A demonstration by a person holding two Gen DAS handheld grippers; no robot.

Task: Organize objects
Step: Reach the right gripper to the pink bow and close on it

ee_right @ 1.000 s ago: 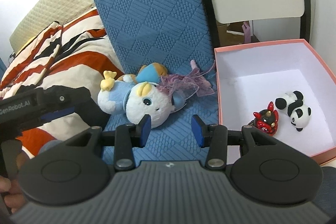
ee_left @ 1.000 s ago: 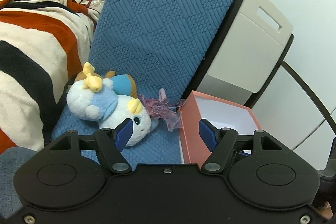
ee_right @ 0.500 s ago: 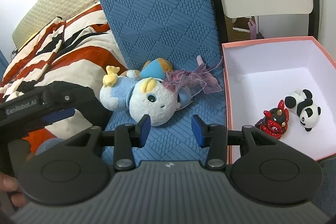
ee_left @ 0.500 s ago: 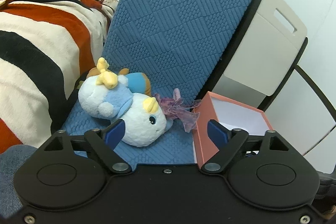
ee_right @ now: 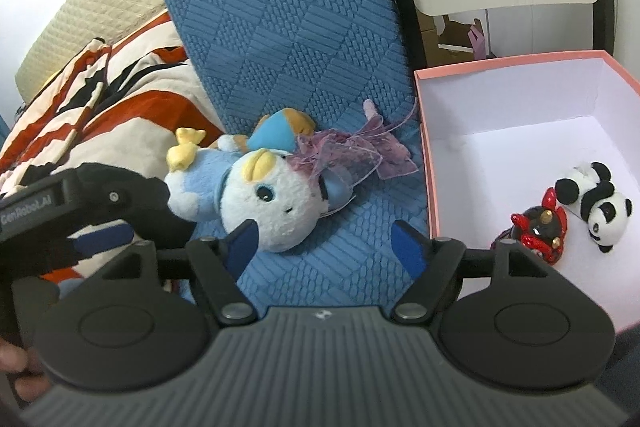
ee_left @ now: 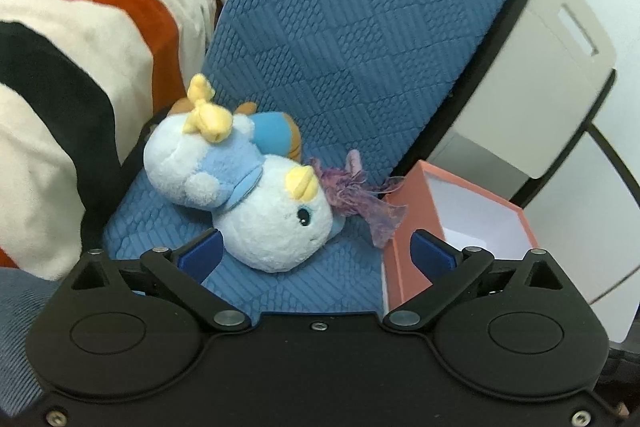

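A white and blue plush toy (ee_left: pixel 256 195) with yellow tufts lies on the blue quilted cushion (ee_left: pixel 352 39); a purple gauze ribbon (ee_left: pixel 360 195) trails from it. Beside it stands an open pink box (ee_left: pixel 408 251). My left gripper (ee_left: pixel 316 251) hovers just short of the plush head, its jaws opening wide, nothing pressed between them. In the right wrist view the plush (ee_right: pixel 264 199) lies ahead of my right gripper (ee_right: pixel 326 245), whose jaws are also opening, empty. The box (ee_right: pixel 424 131) holds a small panda (ee_right: pixel 600 207) and a red and black figure (ee_right: pixel 540 231). The left gripper (ee_right: pixel 104 239) shows at left.
A striped red, black and cream blanket (ee_left: pixel 72 43) is piled to the left of the cushion. A beige and black chair back (ee_left: pixel 532 75) rises behind the box. A hand (ee_right: pixel 16 379) shows at the lower left edge of the right wrist view.
Both grippers have come down and closer to the plush toy, and both sets of jaws have spread wider. The plush and the box have not moved.
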